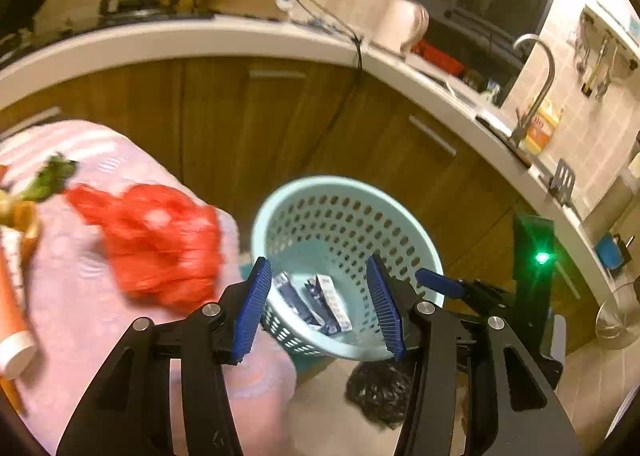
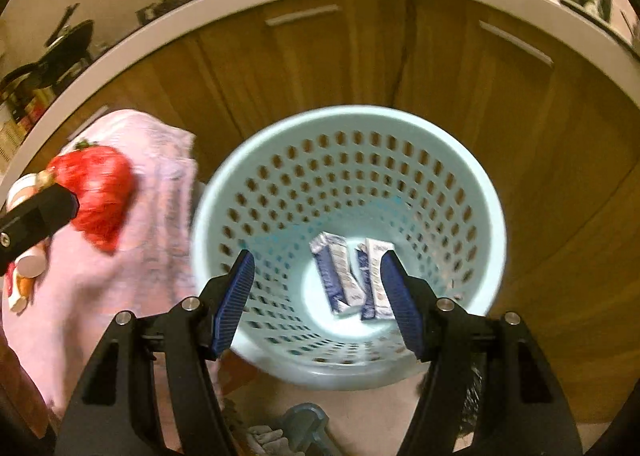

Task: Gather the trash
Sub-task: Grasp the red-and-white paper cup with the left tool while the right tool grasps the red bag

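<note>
Over the pale blue perforated basket (image 2: pixel 348 192) both of my grippers hang, pointing down into it. My right gripper (image 2: pixel 318 302) has its blue ribbed pads spread apart with nothing between them; through the gap I look straight at the basket's floor. My left gripper (image 1: pixel 322 302) is likewise released, pads well apart and empty, and from its camera the basket (image 1: pixel 344 216) sits just beyond the fingertips.

On the basket's floor lie two flattened blue-and-white cartons (image 2: pixel 352 276), side by side and touching, the print too blurred to read (the same pair shows in the left view (image 1: pixel 316 302)).

Left of the basket is a table under a pink cloth (image 1: pixel 80 276), its corner just beside the basket's rim. On that cloth, nearest the basket, sits a crumpled red plastic bag (image 1: pixel 156 240). Farther from the basket, at the cloth's far-left edge, are vegetable scraps with a green leafy end (image 1: pixel 48 180) and an orange-and-white tube (image 1: pixel 14 320).

Below the basket, on the floor, a black crumpled bag (image 1: pixel 380 396) lies against its base, partly hidden by my left gripper's finger.

Behind the basket run wooden cabinet doors (image 2: pixel 460 96) beneath a white countertop (image 1: pixel 200 40); a black cable (image 1: pixel 358 56) hangs down over them. A tap (image 1: pixel 536 88) stands on the counter, well right of the basket.
</note>
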Action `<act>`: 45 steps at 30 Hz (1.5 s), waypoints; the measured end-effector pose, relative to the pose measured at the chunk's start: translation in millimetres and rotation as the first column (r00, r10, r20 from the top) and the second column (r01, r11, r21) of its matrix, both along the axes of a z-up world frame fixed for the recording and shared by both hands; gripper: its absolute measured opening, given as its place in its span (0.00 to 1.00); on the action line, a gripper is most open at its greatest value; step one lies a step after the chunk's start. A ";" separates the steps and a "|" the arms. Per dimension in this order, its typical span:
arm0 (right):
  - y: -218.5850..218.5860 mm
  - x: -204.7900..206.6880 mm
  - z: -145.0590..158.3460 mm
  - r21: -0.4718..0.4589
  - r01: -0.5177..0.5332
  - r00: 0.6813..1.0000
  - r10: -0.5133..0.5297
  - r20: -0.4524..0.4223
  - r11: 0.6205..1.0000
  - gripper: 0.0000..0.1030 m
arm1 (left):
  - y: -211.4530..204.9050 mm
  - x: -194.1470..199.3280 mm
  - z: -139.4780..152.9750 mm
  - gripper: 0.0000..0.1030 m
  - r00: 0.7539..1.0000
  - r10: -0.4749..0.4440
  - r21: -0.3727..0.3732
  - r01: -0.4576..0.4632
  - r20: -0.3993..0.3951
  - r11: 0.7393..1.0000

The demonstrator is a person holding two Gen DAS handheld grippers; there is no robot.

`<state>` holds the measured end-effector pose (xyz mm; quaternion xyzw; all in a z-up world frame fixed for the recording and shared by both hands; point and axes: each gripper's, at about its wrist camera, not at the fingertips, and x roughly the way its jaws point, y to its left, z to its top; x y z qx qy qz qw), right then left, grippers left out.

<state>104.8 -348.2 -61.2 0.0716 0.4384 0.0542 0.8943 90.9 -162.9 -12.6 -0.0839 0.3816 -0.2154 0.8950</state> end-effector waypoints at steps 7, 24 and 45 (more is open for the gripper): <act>47.8 -10.6 24.8 -0.010 -0.098 0.993 0.099 0.068 0.995 0.60 | 48.0 -33.5 32.6 0.47 0.991 0.092 -0.014 -0.091 0.092 0.996; 145.0 7.1 51.6 -0.036 -0.250 0.950 0.252 0.186 0.968 0.66 | 221.1 -102.6 40.0 0.60 0.873 0.472 0.017 -0.478 0.123 0.878; 214.0 64.5 16.1 -0.175 -0.262 0.950 0.285 0.125 0.949 0.80 | 293.4 -83.3 -41.4 0.75 0.825 0.556 0.062 -0.552 -0.100 0.831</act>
